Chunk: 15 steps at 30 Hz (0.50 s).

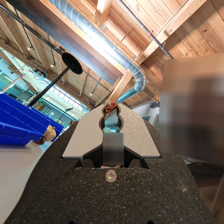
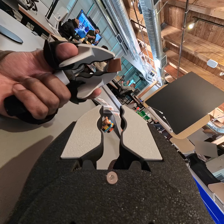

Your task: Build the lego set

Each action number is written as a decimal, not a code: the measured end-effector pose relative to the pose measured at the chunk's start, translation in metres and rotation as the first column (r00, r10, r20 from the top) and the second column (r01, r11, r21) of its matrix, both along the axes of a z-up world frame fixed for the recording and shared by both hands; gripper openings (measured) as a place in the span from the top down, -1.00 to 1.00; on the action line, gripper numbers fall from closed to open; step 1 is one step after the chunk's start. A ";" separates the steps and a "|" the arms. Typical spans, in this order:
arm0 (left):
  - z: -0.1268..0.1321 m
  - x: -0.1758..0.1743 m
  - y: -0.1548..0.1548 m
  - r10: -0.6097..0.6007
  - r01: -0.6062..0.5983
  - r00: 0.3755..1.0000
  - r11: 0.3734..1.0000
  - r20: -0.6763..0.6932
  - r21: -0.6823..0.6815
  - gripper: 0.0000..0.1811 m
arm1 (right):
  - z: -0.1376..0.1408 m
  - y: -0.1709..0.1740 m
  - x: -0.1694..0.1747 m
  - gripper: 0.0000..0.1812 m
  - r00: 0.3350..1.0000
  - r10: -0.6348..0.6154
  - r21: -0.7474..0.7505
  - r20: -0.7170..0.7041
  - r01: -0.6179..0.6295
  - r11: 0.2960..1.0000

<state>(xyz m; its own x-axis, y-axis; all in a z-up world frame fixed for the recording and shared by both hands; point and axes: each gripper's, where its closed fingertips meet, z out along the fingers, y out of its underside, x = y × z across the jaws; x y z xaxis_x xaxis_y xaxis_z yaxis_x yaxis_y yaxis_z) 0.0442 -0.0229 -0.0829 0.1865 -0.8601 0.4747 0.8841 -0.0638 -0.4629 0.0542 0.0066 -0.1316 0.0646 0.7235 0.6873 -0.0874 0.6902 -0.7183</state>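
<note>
— Timber ceiling, silver ducts, and a pale bench (image 2: 18, 139) down here. How far has the build got?

— Partway, I'd say. One small model (image 2: 107, 124) stands far along the bench, orange and tan with black wheels, and looks mostly assembled. A second tan-and-brown lump (image 1: 49, 134) sits by the blue bins (image 1: 20, 123) at the left; I can't tell whether it's finished.

— And the grippers?

— The left gripper (image 1: 110, 106) is raised toward the ceiling, its fingers clamped on a small brown piece (image 1: 109, 107) with a pale stud on top. From the right side the same piece (image 2: 114, 66) shows as a flat brown plate sticking out past the tips. The right gripper (image 2: 110, 109) holds nothing, fingers apart, with the model seen through the gap.

— So what's left?

— That brown piece isn't joined to anything yet; it probably has to go on one of the models.

— Counts?

— Two grippers, one held piece, two builds, at least two bins. A booklet (image 2: 106, 105) lies beyond the model.
</note>
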 end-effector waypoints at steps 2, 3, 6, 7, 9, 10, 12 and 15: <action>0.000 0.000 0.000 0.000 0.000 1.000 1.000 0.000 -0.001 0.82 | 0.000 0.000 0.000 0.72 1.000 0.000 0.000 0.001 0.000 1.000; 0.000 0.000 0.000 0.001 -0.001 1.000 1.000 -0.001 -0.002 0.82 | 0.000 0.000 0.000 0.72 1.000 0.000 0.001 0.001 0.000 1.000; 0.000 0.000 0.001 0.003 -0.003 1.000 1.000 -0.003 -0.003 0.82 | 0.000 0.000 0.000 0.72 1.000 0.001 0.001 0.000 -0.001 1.000; 0.000 0.000 0.001 0.003 -0.003 1.000 1.000 -0.004 -0.003 0.82 | 0.000 0.000 0.000 0.72 1.000 0.002 0.000 0.000 -0.002 1.000; 0.000 0.001 0.001 0.004 -0.004 1.000 1.000 -0.006 -0.004 0.82 | 0.000 0.000 0.000 0.72 1.000 0.002 0.001 0.000 -0.002 1.000; 0.000 0.001 0.001 0.005 -0.005 1.000 1.000 -0.009 -0.003 0.82 | 0.001 0.000 0.000 0.72 1.000 0.002 0.001 -0.001 -0.002 1.000; 0.000 0.002 0.001 0.008 -0.008 1.000 1.000 -0.017 -0.004 0.82 | 0.001 0.000 0.000 0.72 1.000 0.002 0.001 -0.001 -0.002 1.000; 0.000 0.002 0.002 0.010 -0.010 1.000 1.000 -0.023 -0.005 0.82 | 0.001 0.000 0.000 0.72 1.000 0.003 0.001 -0.002 -0.003 1.000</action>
